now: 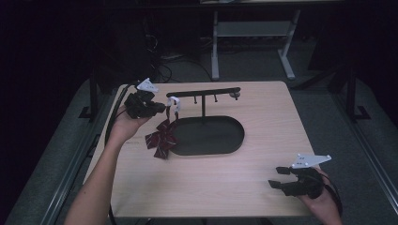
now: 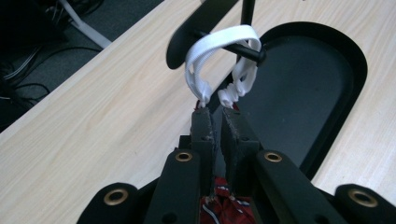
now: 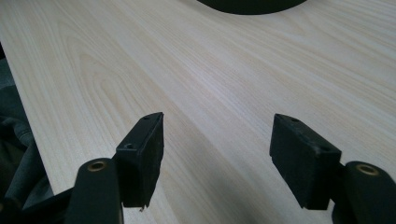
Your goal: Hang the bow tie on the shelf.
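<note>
- The dark red bow (image 1: pixel 161 139) is seen hanging by its white elastic loop (image 1: pixel 174 104) from the left end of the black stand (image 1: pixel 202 93), just past the tips of the left tongs (image 1: pixel 164 108); its ribbons spread over the left rim of the stand's oval base (image 1: pixel 211 136)
- The left tongs (image 2: pixel 215 114) are nearly pressed together, with a thin gap left, the red fabric caught between them and the white loop (image 2: pixel 212 49) rising from their tips over the stand's peg (image 2: pixel 243 50)
- The right tongs (image 1: pixel 278 177) are spread wide, nothing between them, well away from the stand near the table (image 1: pixel 263 187) corner
- Only the left gripper view gives the loop's knotted ends and the fabric low between the jaws; the high view gives the whole bow
- In the right gripper view the right tongs (image 3: pixel 217 149) are met over bare wood
</note>
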{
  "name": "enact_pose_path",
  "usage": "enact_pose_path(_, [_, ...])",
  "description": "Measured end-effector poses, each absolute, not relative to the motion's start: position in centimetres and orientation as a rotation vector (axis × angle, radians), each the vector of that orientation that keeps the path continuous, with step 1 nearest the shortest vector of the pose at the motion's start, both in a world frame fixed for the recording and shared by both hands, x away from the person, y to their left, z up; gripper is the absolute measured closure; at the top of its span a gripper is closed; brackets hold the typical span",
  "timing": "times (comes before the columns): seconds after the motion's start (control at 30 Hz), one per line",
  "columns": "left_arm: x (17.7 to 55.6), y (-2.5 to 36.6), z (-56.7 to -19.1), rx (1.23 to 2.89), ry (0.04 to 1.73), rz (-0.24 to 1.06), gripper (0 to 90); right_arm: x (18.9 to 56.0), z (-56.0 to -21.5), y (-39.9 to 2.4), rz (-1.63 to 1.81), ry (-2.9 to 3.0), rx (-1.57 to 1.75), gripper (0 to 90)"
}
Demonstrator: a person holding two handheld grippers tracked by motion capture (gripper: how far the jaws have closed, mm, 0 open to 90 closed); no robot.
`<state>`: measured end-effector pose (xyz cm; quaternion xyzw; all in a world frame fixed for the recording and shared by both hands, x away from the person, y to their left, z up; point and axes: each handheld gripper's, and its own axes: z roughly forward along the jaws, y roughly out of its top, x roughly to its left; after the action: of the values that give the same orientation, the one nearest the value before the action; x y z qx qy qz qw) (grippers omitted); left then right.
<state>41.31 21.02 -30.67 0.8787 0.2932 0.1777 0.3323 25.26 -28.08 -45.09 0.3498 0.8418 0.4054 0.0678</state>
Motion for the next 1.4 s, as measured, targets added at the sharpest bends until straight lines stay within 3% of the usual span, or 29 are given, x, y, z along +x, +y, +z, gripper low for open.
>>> enact_pose_path(1.4, [37.8, 23.1, -32.5, 2.301, 0.763, 0.424, 65.1, 25.3, -44.9, -28.4, 1.215, 2.52, 1.074, 34.3])
